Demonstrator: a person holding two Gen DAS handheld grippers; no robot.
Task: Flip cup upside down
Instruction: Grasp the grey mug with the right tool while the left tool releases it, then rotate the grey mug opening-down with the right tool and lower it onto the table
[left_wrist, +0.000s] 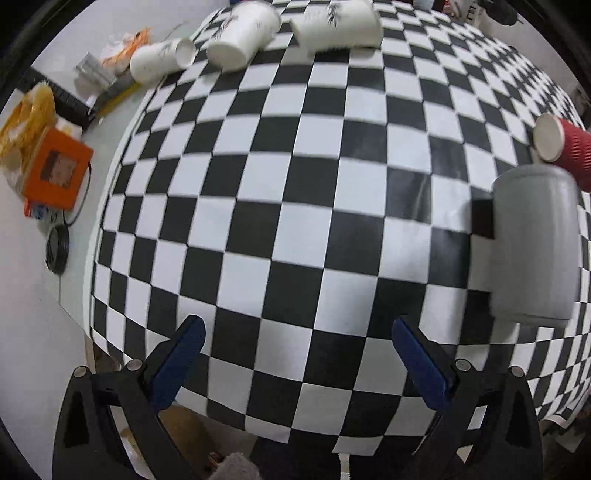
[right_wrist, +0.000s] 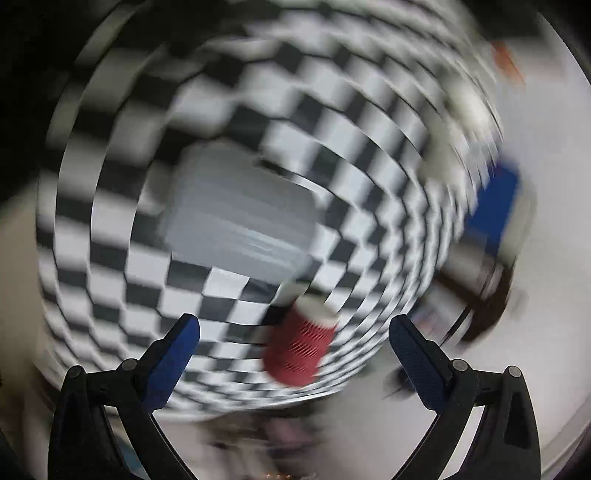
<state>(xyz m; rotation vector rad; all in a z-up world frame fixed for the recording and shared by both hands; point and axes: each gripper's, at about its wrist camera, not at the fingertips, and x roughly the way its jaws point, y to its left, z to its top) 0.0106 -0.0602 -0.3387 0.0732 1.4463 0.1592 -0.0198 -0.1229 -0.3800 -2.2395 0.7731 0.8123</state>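
A grey mug (left_wrist: 535, 243) with a dark handle stands at the right of the checkered cloth (left_wrist: 295, 206), to the right of and beyond my left gripper (left_wrist: 297, 325), which is open and empty. A red ribbed cup (left_wrist: 569, 147) lies on its side just behind the mug. In the heavily blurred right wrist view, the grey mug (right_wrist: 240, 218) sits mid-frame and the red cup (right_wrist: 299, 347) lies between the tips of my right gripper (right_wrist: 295, 321), which is open and empty.
Three white paper cups (left_wrist: 240, 33) lie on their sides at the cloth's far edge. An orange box (left_wrist: 55, 173), a yellow bag (left_wrist: 29, 118) and a cable sit on the white table to the left. A blue object (right_wrist: 495, 206) shows blurred at right.
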